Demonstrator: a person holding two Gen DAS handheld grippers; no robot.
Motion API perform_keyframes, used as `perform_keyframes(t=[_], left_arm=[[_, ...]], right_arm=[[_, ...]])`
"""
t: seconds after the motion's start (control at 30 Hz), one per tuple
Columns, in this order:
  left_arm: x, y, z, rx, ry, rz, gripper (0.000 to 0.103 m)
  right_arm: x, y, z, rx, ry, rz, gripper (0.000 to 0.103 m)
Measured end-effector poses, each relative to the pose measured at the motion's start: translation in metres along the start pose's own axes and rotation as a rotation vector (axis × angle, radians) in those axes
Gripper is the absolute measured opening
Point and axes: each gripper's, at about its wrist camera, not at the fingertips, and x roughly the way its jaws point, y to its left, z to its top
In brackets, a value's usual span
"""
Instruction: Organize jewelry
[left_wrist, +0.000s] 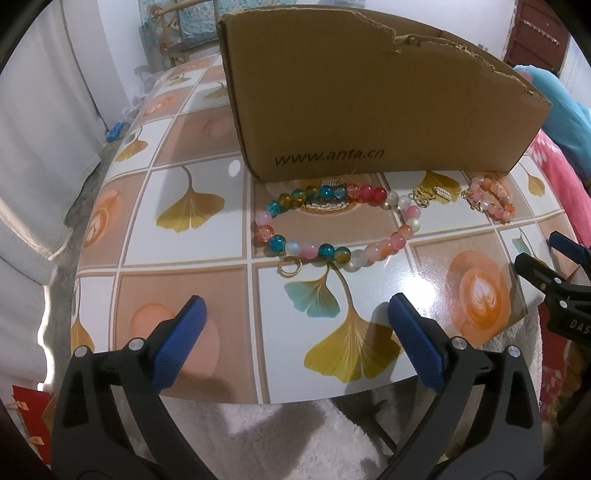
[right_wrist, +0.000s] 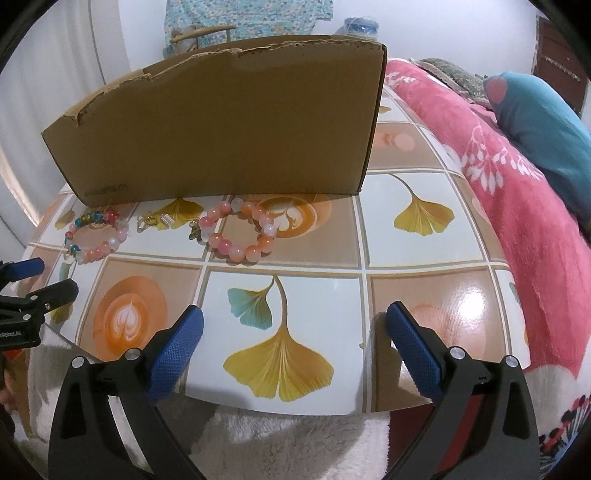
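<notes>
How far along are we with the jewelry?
Nothing looks done yet. The multicolored bracelet, pink bracelet, gold charm and gold ring all lie on the table before the cardboard box. The left hand-held gripper and right hand-held gripper are open, empty. All pieces remain.

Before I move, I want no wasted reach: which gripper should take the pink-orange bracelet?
Right. The pink-orange bracelet lies nearly straight ahead of the open right hand-held gripper, while from the left hand-held gripper it sits far off to the right, past the multicolored bracelet.
</notes>
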Motion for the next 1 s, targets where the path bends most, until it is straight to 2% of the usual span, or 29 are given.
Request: perform_keyframes(t=[1.0], left_arm=[[0.0015,0.0003,0.0003,-0.012,0.028,0.004,0.096]], right_arm=[[0.0017,-0.0014,0.0019,-0.006,0.0,0.008,0.096]])
